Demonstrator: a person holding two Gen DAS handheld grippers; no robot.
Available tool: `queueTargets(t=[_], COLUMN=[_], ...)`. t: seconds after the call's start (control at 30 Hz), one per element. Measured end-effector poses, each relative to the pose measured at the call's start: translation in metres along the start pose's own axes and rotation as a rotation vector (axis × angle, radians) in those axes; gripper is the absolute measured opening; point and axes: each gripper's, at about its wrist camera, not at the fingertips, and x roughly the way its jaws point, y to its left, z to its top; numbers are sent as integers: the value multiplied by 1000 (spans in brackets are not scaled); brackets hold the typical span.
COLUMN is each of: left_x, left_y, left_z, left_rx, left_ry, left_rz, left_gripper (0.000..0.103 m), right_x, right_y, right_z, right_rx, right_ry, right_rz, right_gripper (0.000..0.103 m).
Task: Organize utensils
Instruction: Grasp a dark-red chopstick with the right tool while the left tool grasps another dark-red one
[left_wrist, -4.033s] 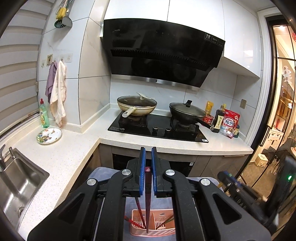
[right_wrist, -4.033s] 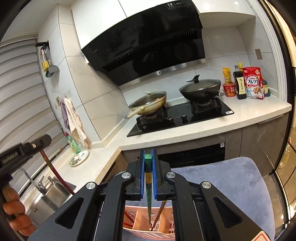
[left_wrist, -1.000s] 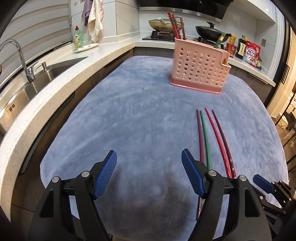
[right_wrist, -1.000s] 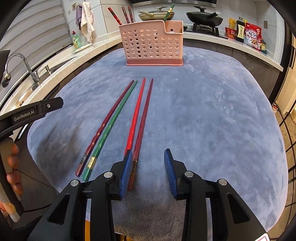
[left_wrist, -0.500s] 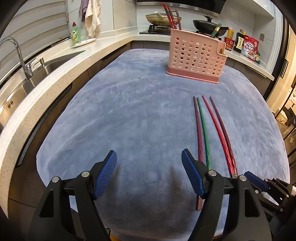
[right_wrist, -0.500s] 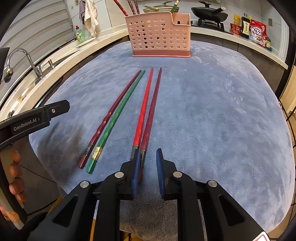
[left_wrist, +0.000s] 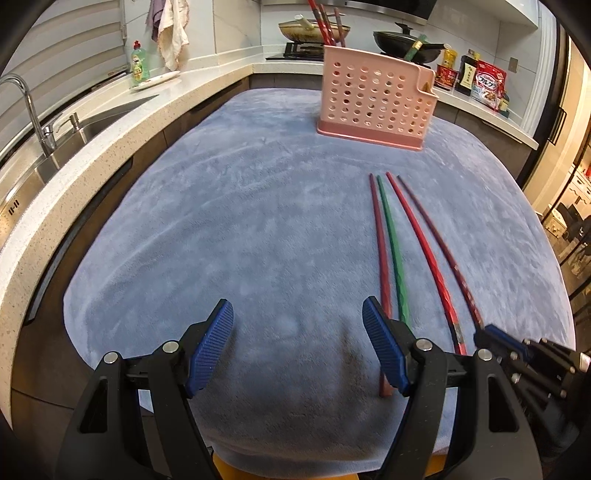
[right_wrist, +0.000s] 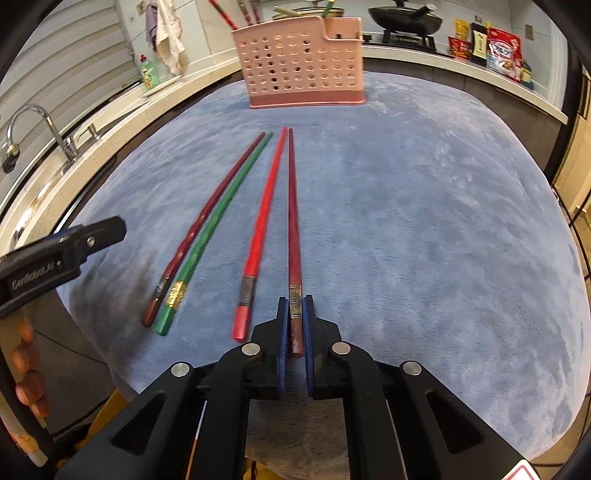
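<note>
Several chopsticks lie side by side on a blue-grey cloth (right_wrist: 424, 221). My right gripper (right_wrist: 295, 306) is shut on the near end of the dark red chopstick (right_wrist: 293, 221), the rightmost one. Left of it lie a bright red chopstick (right_wrist: 264, 214), a green chopstick (right_wrist: 218, 225) and a maroon chopstick (right_wrist: 205, 218). A pink perforated utensil holder (right_wrist: 301, 66) stands at the far side with several chopsticks in it. My left gripper (left_wrist: 297, 332) is open and empty, low over the cloth, left of the chopsticks (left_wrist: 391, 236). The holder also shows in the left wrist view (left_wrist: 373, 107).
A steel sink with a tap (left_wrist: 33, 122) sits in the counter at left. A stove with two pans (left_wrist: 402, 37) and food packets (left_wrist: 487, 83) stand on the far counter. A green soap bottle (left_wrist: 137, 61) and a plate stand by the sink.
My right gripper has closed on the dark red chopstick's near end, having narrowed over the last second. My left gripper has stayed open and drifted slightly nearer the chopsticks.
</note>
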Motion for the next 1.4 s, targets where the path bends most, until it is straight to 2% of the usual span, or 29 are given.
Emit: queueTargets(t=[0.37, 0.67, 0.83, 0.97, 1.03, 1.1, 1.17, 1.4], left_x=[4, 20, 22, 23, 23, 22, 22, 16], left_y=[-22, -29, -31, -32, -31, -28, -25, -22], left_z=[-15, -23, -26, -27, -26, -24, -23, -18], left_rx=[33, 49, 67, 80, 86, 86, 85, 76], left_ry=[49, 110, 107, 107, 109, 112, 119, 123], left_rz=[-68, -68, -45, -30, -28, -35, -48, -63], left_gripper=[69, 61, 59, 50, 38, 21, 11, 7], right_x=[-5, -6, -6, -6, -6, -5, -6, -11], right_y=[-18, -19, -19, -20, -20, -20, -19, -18], right_z=[-4, -5, -5, -5, -4, -4, -5, -6], right_rx=[48, 49, 50, 49, 50, 51, 52, 54], right_ry=[-1, 0, 0, 0, 0, -1, -1, -6], right_rz=[-8, 1, 1, 0, 2, 1, 2, 3], right_gripper=[7, 7, 7, 7, 7, 7, 7, 7])
